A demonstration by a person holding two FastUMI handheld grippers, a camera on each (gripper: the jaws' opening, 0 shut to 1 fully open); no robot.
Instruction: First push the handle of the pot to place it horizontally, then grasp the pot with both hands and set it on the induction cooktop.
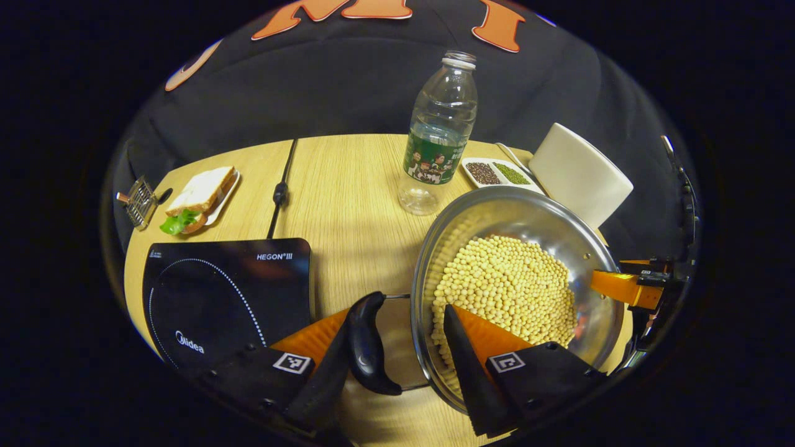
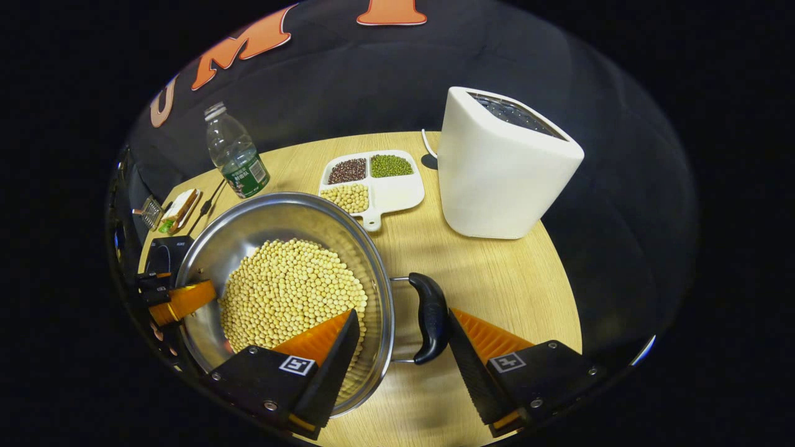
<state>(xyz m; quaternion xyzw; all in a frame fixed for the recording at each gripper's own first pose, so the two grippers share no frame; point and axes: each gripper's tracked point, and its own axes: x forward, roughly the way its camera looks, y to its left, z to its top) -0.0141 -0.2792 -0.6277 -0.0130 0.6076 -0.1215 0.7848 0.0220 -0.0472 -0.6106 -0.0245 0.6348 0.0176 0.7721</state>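
Pot (image 1: 528, 248): steel, round, holding a heap of pale soybeans (image 1: 506, 288); it stands on the wooden table (image 1: 348, 186), just beside the induction cooktop, not on it.
Pot handles: your left gripper view shows a black loop handle (image 1: 367, 341) on the cooktop side; your right gripper view shows the opposite black handle (image 2: 428, 318) on the side toward the white appliance.
Left gripper (image 1: 397, 354): your jaws stand wide apart, one finger outside the handle, the other over the rim inside the pot; the handle and rim sit between them, not squeezed.
Right gripper (image 2: 404, 341): your jaws are likewise spread, one finger inside the pot above the beans, the other outside the handle; nothing is clamped.
Induction cooktop (image 1: 230, 298): black glass, flat on the table, bare on top.
Water bottle (image 1: 440, 133): clear, upright, uncapped, behind the pot.
Divided tray (image 2: 372, 180): white, with dark, green and pale beans in separate compartments, behind the pot.
White appliance (image 2: 503, 167): upright, beside the tray.
Sandwich (image 1: 202, 195): on a small plate at the far table edge, well apart from the pot.
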